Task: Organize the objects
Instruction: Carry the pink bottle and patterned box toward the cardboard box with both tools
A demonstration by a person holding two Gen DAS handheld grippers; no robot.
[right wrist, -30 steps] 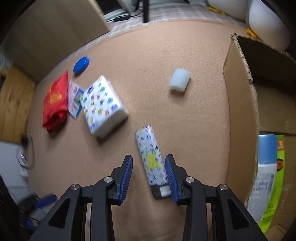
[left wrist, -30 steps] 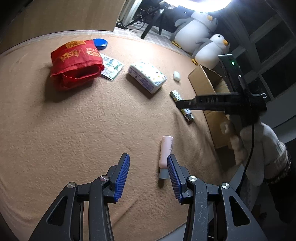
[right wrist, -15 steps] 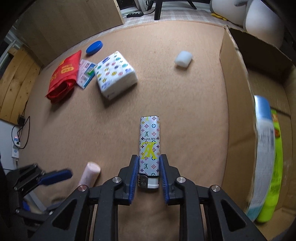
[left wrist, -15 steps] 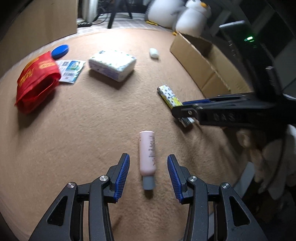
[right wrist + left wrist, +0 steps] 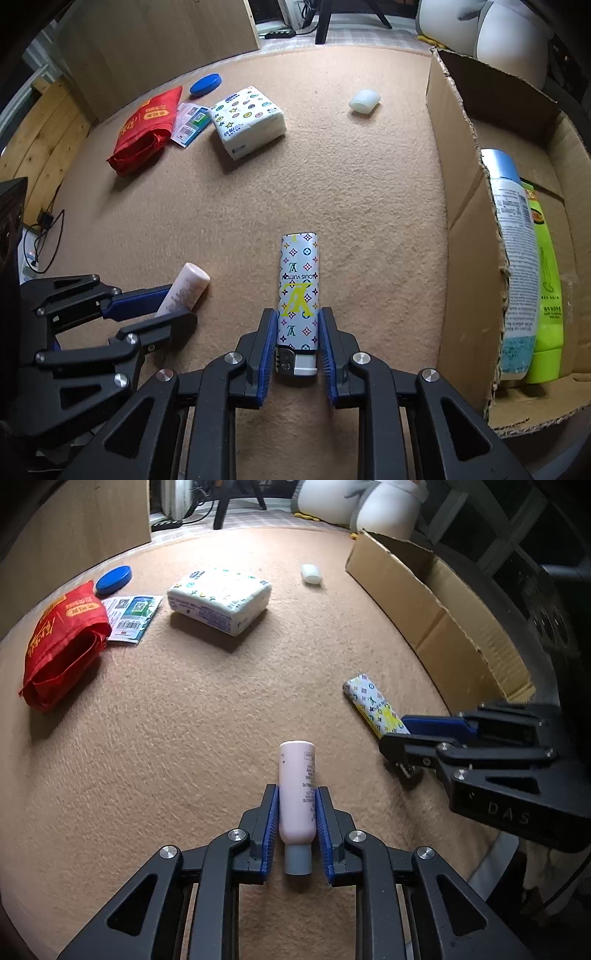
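The right tongs (image 5: 297,343) are clenched on the patterned lighter (image 5: 298,295), whose long axis points to twelve o'clock, cardboard box (image 5: 465,236) at three o'clock; the left tongs (image 5: 296,821) are closing onto the pink bottle (image 5: 297,790).

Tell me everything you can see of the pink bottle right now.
The pink bottle is a small, smooth, plastic-looking cylinder with a grey cap at the near end and fine print down one side. It lies flat on the tan carpet, lengthwise between the left gripper jaws, which are closing, blue pads on both its sides. Nothing else touches it.
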